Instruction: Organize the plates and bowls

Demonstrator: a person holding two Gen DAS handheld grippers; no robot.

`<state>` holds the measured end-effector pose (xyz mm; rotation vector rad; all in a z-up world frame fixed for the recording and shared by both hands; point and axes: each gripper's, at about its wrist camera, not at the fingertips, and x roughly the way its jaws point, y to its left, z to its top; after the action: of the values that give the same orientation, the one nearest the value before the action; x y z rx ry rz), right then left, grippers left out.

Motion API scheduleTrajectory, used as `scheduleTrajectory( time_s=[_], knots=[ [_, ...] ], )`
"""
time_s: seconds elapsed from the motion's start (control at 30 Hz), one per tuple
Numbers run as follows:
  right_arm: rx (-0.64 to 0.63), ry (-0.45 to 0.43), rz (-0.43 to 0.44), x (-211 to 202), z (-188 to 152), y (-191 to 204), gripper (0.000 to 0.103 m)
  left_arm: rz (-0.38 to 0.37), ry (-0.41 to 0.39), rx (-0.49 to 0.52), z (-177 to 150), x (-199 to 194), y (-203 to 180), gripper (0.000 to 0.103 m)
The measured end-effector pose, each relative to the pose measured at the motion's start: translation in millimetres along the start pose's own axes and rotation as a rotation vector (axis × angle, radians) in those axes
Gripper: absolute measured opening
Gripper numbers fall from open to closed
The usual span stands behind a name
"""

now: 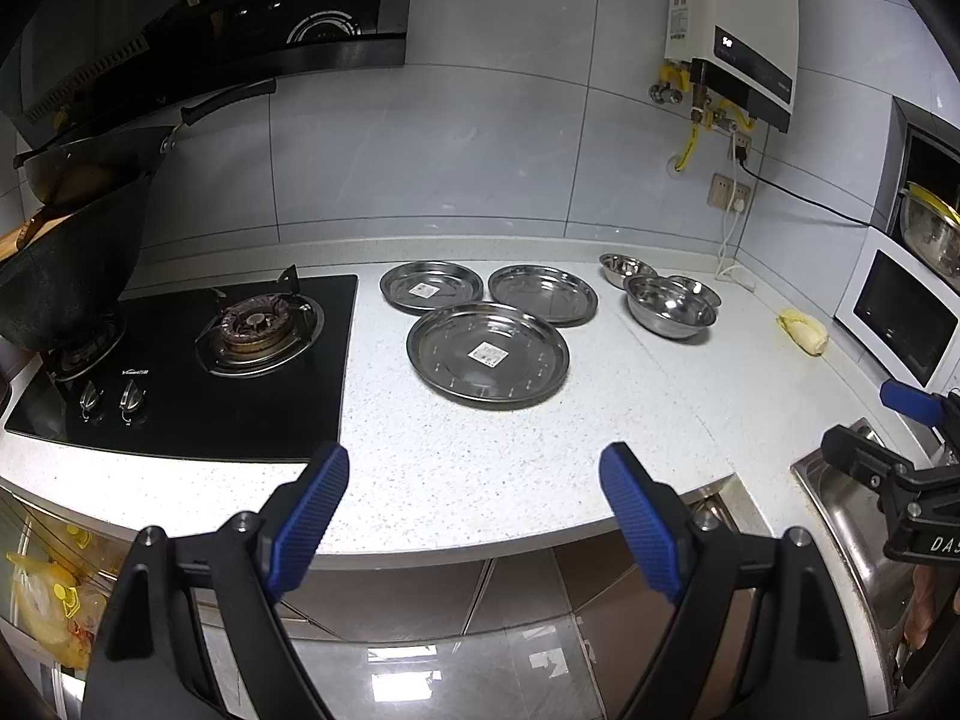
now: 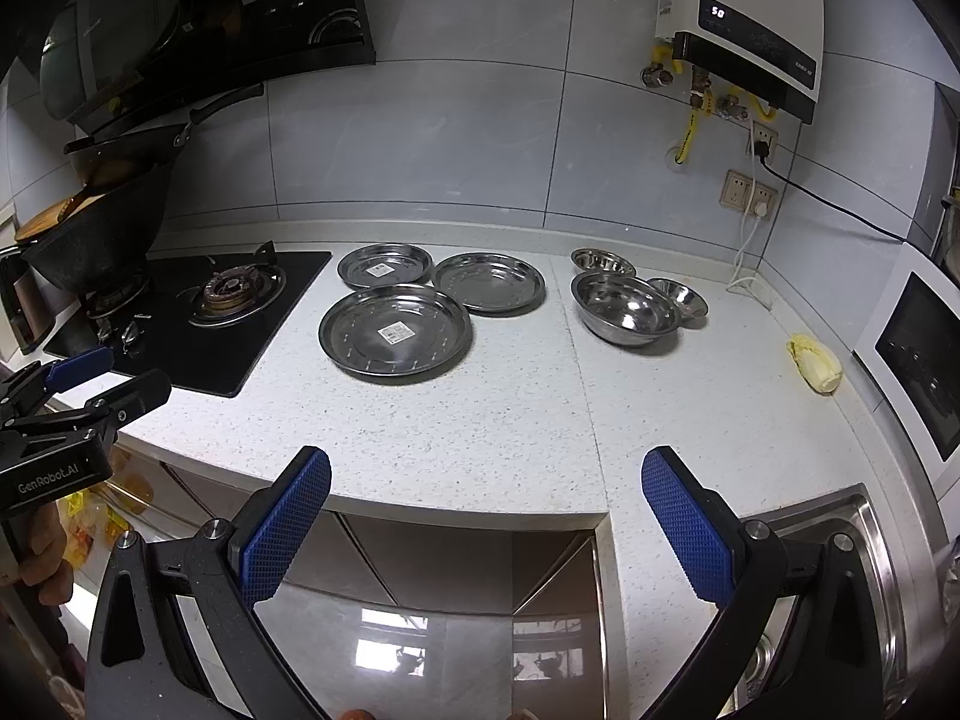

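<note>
Left claw (image 1: 474, 474): jaws wide apart, empty, held off the tabletop (image 1: 540, 450) front edge. Three steel plates (image 1: 487, 354) lie dead ahead of it, flat, clustered beside the hob (image 1: 192, 360). Bowls (image 2: 624, 307) sit further right, nearer the right claw (image 2: 486, 480), likewise spread and empty. Judgement: left takes plates, right takes bowls.

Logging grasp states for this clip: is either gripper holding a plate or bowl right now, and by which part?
Nothing is held. The left gripper and right gripper are both open and empty, short of the plates and bowls on the counter.
</note>
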<state>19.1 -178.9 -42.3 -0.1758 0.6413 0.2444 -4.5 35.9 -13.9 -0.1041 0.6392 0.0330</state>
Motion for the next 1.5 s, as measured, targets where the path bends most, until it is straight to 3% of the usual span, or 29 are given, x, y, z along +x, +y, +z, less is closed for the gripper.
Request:
scheduleTrajectory(
  time_s=[1.07, 1.33, 1.5],
  knots=[
    [-0.009, 0.01, -0.004, 16, 7, 46, 0.102, -0.012, 0.054, 0.008, 6, 19, 51, 0.085],
    [-0.04, -0.018, 0.004, 35, 35, 66, 0.102, 0.017, 0.021, -0.01, 36, 37, 56, 0.086],
    [-0.053, -0.065, 0.009, 62, 65, 74, 0.102, 0.065, -0.009, -0.042, 69, 77, 52, 0.086]
  ],
)
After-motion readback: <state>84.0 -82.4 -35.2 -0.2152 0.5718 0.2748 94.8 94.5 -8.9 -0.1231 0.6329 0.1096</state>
